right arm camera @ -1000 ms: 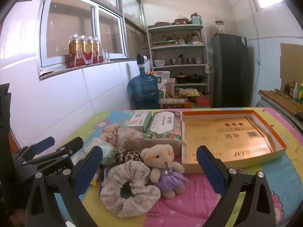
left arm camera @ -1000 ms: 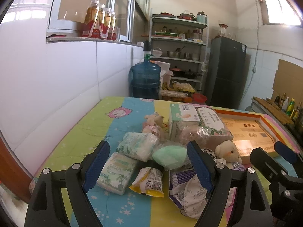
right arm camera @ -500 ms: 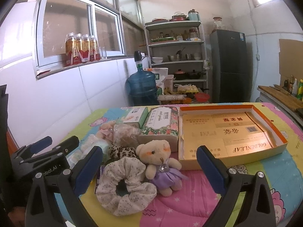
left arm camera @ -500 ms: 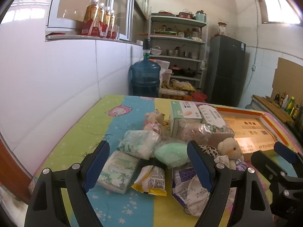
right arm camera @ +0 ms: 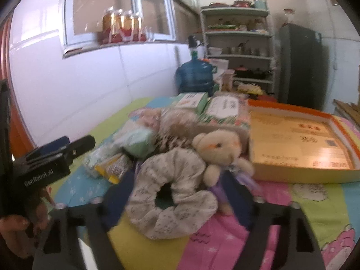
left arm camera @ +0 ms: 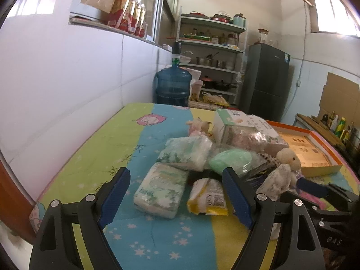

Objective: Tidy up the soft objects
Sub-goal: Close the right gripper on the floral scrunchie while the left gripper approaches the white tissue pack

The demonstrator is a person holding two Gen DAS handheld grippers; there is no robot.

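Note:
A pile of soft things lies on the colourful sheet [left arm camera: 139, 243]. My left gripper [left arm camera: 175, 173] stands open over a white-green diaper pack [left arm camera: 160, 189] and a yellow packet [left arm camera: 208, 196], touching neither. Behind them lie a second diaper pack [left arm camera: 186, 151] and a bagged green sponge [left arm camera: 229, 159]. In the blurred right wrist view my right gripper [right arm camera: 177, 193] has its jaws closing around a pale floral scrunchie [right arm camera: 173, 191]; the pads flank it without a clear squeeze. A cream teddy bear [right arm camera: 220, 146] in a purple dress leans on the scrunchie.
An open orange-rimmed cardboard box [right arm camera: 299, 139] sits at the right. Tissue boxes [left arm camera: 227, 123] and a small pink plush [left arm camera: 198, 126] stand behind the pile. The tiled wall [left arm camera: 67, 85] runs along the left; a water jug [left arm camera: 173, 85], shelves and a fridge lie beyond the table.
Both grippers have dropped lower and closer to the pile. The right gripper's fingers have come in from wide apart to either side of the scrunchie.

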